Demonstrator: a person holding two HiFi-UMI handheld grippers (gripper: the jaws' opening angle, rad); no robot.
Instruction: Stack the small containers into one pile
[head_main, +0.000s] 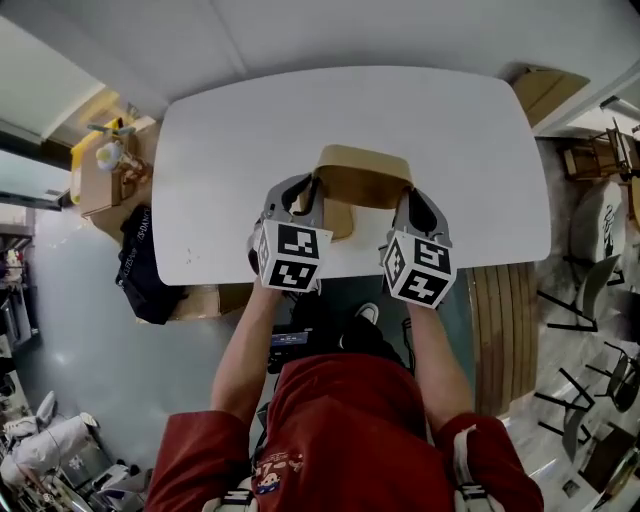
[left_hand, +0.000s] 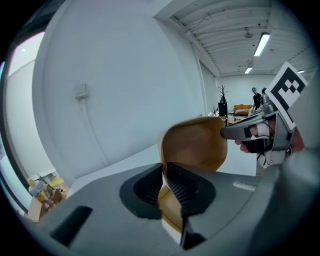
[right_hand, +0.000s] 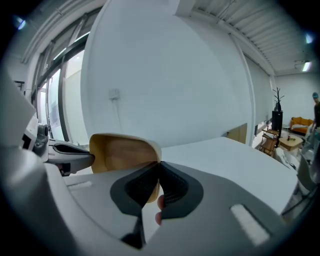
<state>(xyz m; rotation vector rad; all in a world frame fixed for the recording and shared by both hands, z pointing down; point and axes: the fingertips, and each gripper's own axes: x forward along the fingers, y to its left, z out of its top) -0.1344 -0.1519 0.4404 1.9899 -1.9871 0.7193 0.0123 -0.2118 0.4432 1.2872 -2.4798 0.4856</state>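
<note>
A tan wooden container (head_main: 362, 175) hangs over the near half of the white table (head_main: 230, 150), held from both sides. My left gripper (head_main: 305, 190) is shut on its left rim, and my right gripper (head_main: 412, 195) is shut on its right rim. In the left gripper view the jaws (left_hand: 164, 172) pinch the thin wall of the container (left_hand: 197, 145), with the right gripper's fingers (left_hand: 240, 131) at the far rim. The right gripper view shows its jaws (right_hand: 159, 172) closed on the container (right_hand: 122, 152). A paler tan piece (head_main: 340, 218) shows below; I cannot tell if it is a second container.
Cardboard boxes (head_main: 100, 175) and a black bag (head_main: 140, 265) sit on the floor left of the table. A slatted wooden bench (head_main: 500, 320) runs along the right, with chairs (head_main: 590, 300) beyond it. The person's legs are at the table's near edge.
</note>
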